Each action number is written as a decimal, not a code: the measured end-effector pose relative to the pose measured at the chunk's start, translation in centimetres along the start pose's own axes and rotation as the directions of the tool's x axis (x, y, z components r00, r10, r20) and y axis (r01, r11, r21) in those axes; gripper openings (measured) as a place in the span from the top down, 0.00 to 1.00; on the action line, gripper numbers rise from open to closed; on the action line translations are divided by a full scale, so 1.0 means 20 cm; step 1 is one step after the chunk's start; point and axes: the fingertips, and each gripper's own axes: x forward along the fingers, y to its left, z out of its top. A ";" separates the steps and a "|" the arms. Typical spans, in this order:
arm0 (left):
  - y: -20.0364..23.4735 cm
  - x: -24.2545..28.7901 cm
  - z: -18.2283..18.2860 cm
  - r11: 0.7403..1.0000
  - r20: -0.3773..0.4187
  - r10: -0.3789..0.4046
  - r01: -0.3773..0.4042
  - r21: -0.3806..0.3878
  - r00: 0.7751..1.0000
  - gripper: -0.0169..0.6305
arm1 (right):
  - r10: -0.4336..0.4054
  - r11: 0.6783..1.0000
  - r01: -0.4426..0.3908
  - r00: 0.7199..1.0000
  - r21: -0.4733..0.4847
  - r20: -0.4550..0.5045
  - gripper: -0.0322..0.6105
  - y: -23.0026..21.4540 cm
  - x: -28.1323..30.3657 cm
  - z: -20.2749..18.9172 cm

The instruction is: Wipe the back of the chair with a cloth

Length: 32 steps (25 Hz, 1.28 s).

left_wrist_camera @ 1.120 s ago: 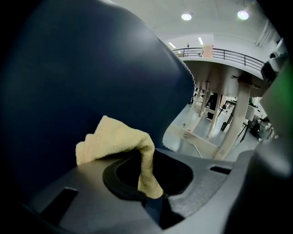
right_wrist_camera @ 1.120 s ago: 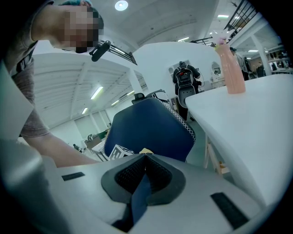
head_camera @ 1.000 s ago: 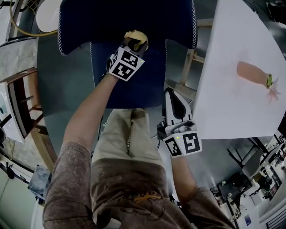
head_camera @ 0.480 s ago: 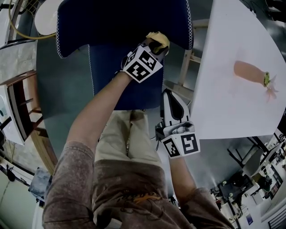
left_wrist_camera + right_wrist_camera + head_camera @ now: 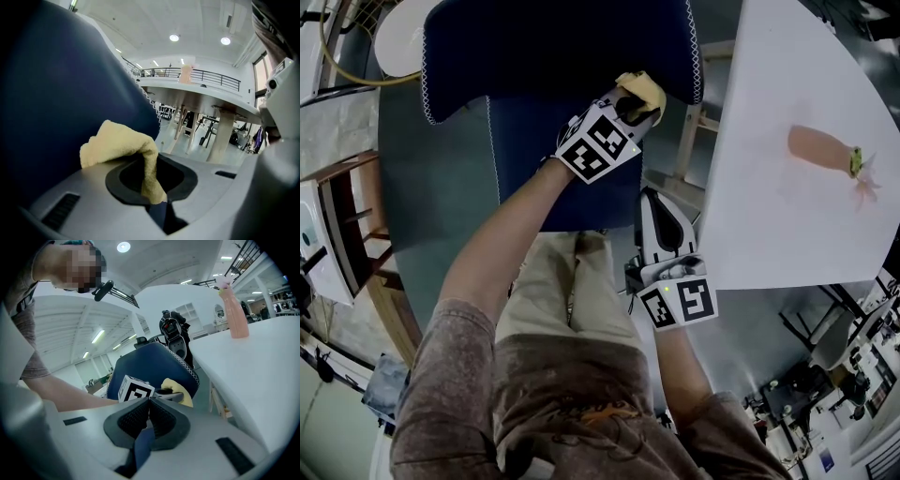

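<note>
A dark blue chair with white stitching stands in front of me; its back (image 5: 553, 66) is at the top of the head view and fills the left (image 5: 61, 103) of the left gripper view. My left gripper (image 5: 630, 105) is shut on a yellow cloth (image 5: 643, 89), which presses against the right part of the chair back (image 5: 150, 364). The cloth (image 5: 123, 149) bunches out of the jaws. My right gripper (image 5: 661, 225) hangs lower, beside the chair's right edge, shut with nothing in it (image 5: 149, 416).
A white table (image 5: 797, 150) stands close on the right with a pink bottle (image 5: 820, 150) on it. Wooden table legs (image 5: 694, 141) sit between chair and table. A round white object (image 5: 398, 33) and a yellow cable lie at top left.
My left gripper has slid the cloth rightward across the chair back, from its middle to near its right edge. The right gripper has hardly moved.
</note>
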 end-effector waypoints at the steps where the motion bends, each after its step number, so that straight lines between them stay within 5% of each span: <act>1: 0.01 -0.03 0.00 1.000 0.001 0.010 -0.010 -0.002 1.000 0.89 | 0.002 1.000 -0.002 1.000 -0.001 0.000 0.91 0.01 0.00 0.00; 12: 0.09 -0.57 0.18 0.989 0.009 0.145 -0.145 -0.021 0.989 0.89 | 0.043 0.999 -0.043 0.999 -0.025 -0.005 0.91 0.13 -0.06 0.16; 32: -0.45 -1.66 1.12 0.940 0.224 0.335 -0.342 -0.009 0.915 0.89 | 0.168 0.967 -0.158 0.985 -0.199 0.038 0.91 0.56 -0.54 0.77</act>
